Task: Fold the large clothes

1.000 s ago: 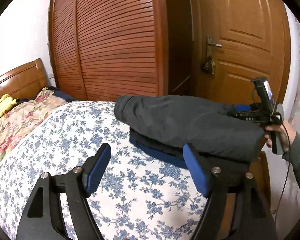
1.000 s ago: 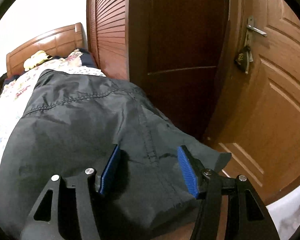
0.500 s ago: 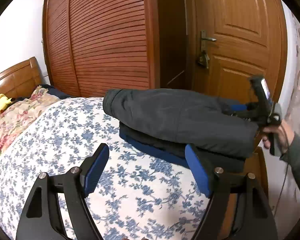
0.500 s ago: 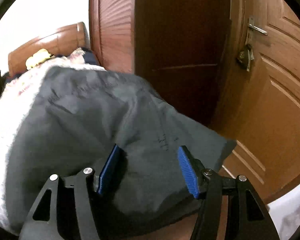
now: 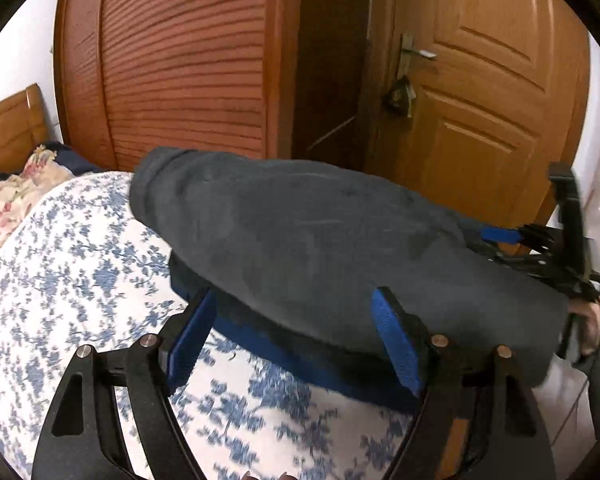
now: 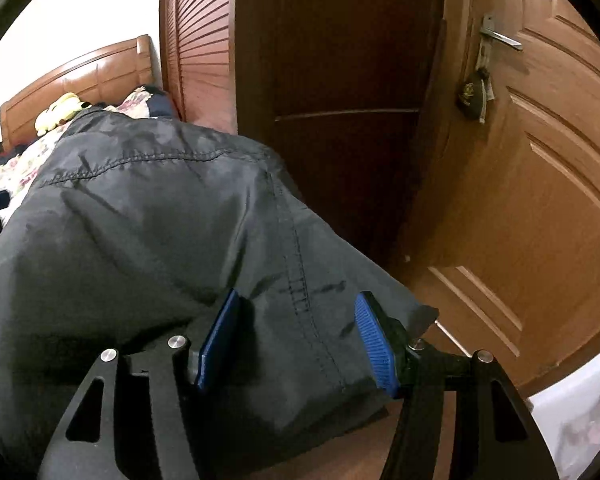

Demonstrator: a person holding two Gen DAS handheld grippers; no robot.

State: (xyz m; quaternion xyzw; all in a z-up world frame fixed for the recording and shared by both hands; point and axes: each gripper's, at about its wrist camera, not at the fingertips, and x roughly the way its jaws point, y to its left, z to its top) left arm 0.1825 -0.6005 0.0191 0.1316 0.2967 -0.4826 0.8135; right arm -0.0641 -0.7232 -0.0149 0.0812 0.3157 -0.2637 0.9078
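Observation:
A dark grey jacket [image 5: 320, 232] lies folded on the blue-flowered bed cover [image 5: 80, 280], its upper layer raised over a lower layer with a blue edge [image 5: 284, 356]. My left gripper [image 5: 294, 296] is open at the jacket's near edge, the blue edge between its pads, which press on nothing. In the right wrist view the jacket [image 6: 140, 220] fills the lower left. My right gripper [image 6: 297, 296] is shut on a thick fold at its end by the door. The left wrist view shows the right gripper [image 5: 500, 236] at the far right, held by a person's hand [image 5: 588, 320].
A slatted wooden wardrobe [image 5: 180, 60] and a wooden door [image 5: 480, 100] stand close behind the bed. The headboard [image 5: 8, 132] and a floral quilt [image 5: 12, 200] are at the left. A yellow soft toy [image 6: 56, 112] lies near the headboard. The bed ends under the right gripper.
My left gripper has moved in low toward the jacket, which now reaches its fingertips. The right gripper has sunk a little, and the fabric in it has shifted and settled.

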